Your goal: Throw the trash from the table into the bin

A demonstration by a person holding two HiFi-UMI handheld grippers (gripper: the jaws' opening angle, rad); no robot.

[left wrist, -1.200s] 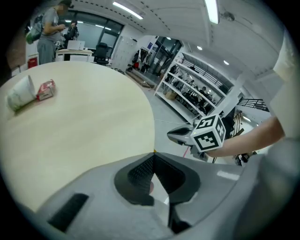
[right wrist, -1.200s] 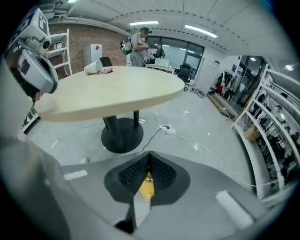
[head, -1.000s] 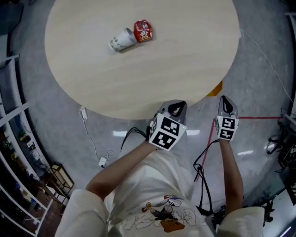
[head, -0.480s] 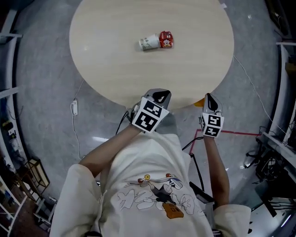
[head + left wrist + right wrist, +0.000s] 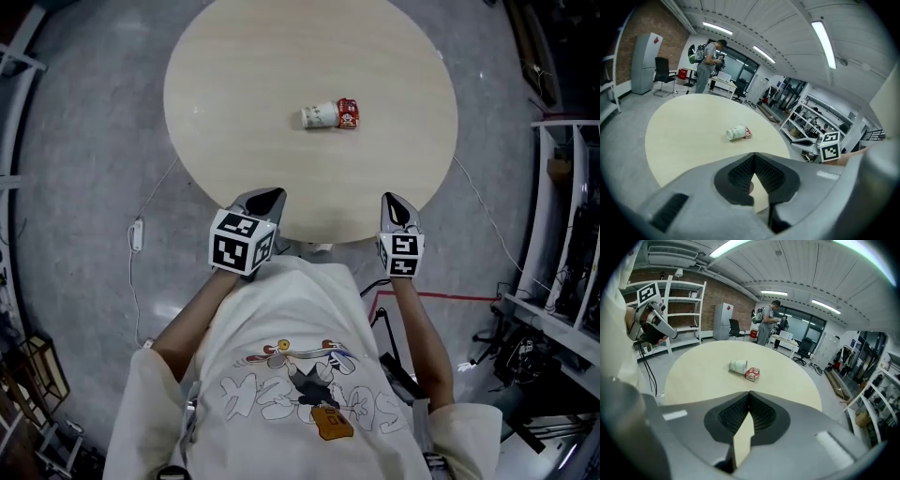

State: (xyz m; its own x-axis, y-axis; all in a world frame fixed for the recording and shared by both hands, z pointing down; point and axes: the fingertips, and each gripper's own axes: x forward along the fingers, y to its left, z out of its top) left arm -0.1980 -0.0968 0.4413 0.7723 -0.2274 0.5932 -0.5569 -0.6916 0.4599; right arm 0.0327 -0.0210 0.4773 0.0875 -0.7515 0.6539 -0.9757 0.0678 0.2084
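Head view: a person in a printed shirt stands at the near edge of a round desk (image 5: 244, 84), a tool in each hand, with the clean-up not yet begun. The trash is a paper cup (image 5: 319, 115) lying on its side and a red packet (image 5: 348, 112) right against one end of it. Both lie near the middle of the desk, well apart from both tools. The left hand-held gripper (image 5: 270, 195) and the right hand-held gripper (image 5: 391, 201) hover at the desk's near rim, one to each side, both pointing toward the trash. The left gripper view shows its jaws closed tip to tip with nothing between them, and the cup (image 5: 736, 133) and packet (image 5: 747, 134) lie far ahead on the bare top. The right gripper view shows the same: jaws drawn together and empty, the cup (image 5: 738, 365) and packet (image 5: 752, 374) side by side beyond them. No bin appears in any view, so where the trash must go cannot be told. On this evidence nothing is done. Both pieces have yet to be reached, gripped, lifted and carried off, and the jaws will have to open before either can take hold. Another person (image 5: 766, 329) stands among office furniture beyond the desk, taking no part.
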